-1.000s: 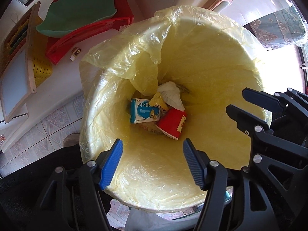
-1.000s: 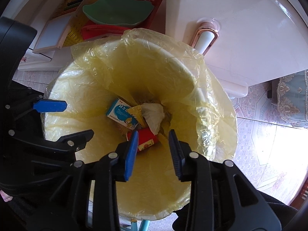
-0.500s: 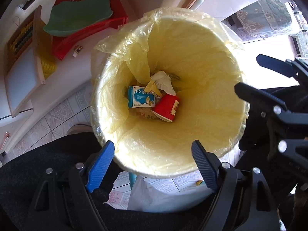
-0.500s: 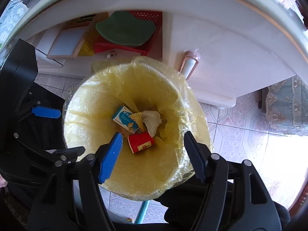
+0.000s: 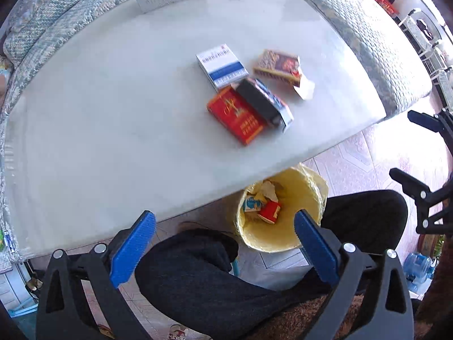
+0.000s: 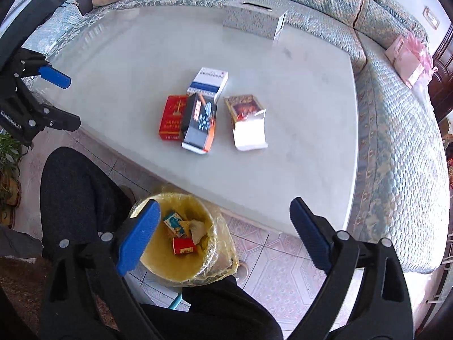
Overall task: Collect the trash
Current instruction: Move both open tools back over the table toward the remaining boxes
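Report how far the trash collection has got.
Done: a red paper cup, a blue carton and crumpled tissue lie in the yellow-lined bin. In hand: nothing; the left gripper and right gripper are empty, jaws opening. Left: four boxes on the table, including the red pack and the torn-open one.

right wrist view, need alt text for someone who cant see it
Four small boxes, one red, one black, one white and blue, one brown with its flap open, lie on a pale table. Below its edge a yellow-lined bin holds trash, framed by the empty, opening right claw.
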Demonstrator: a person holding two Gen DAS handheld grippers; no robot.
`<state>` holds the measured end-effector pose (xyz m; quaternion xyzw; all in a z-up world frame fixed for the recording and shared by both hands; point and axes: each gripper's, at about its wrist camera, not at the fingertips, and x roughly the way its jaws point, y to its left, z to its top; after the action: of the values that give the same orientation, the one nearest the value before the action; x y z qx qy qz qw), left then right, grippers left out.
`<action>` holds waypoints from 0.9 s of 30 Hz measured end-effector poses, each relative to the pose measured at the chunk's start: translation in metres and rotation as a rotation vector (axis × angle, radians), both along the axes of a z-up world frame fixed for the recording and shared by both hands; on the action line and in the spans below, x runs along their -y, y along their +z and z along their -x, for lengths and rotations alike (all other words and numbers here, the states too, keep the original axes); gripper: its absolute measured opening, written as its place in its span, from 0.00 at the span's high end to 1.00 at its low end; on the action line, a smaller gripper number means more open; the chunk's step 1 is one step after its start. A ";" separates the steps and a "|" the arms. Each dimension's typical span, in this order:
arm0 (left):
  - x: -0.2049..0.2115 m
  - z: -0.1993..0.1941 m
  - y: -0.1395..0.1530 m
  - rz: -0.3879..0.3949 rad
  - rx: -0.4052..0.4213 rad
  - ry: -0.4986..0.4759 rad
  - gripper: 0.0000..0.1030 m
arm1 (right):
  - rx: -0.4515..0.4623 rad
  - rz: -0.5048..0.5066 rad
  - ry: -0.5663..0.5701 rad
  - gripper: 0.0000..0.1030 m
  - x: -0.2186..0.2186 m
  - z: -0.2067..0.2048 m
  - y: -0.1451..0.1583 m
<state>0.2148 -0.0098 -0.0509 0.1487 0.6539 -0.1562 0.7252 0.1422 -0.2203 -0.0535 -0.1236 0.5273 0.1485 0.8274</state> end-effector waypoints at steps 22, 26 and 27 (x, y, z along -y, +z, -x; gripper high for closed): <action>0.085 -0.157 0.023 -0.125 -0.060 -0.033 0.07 | -0.037 -0.146 0.067 0.12 -0.003 -0.112 0.058; 0.093 -0.167 0.010 -0.137 -0.079 -0.044 0.07 | -0.046 -0.153 0.079 0.12 -0.006 -0.120 0.053; 0.094 -0.169 0.005 -0.137 -0.086 -0.046 0.07 | -0.051 -0.157 0.082 0.12 -0.006 -0.121 0.050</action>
<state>0.3841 -0.1039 -0.0459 0.2060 0.6901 -0.1338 0.6808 0.2635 -0.2141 -0.0036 -0.0760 0.5293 0.2262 0.8142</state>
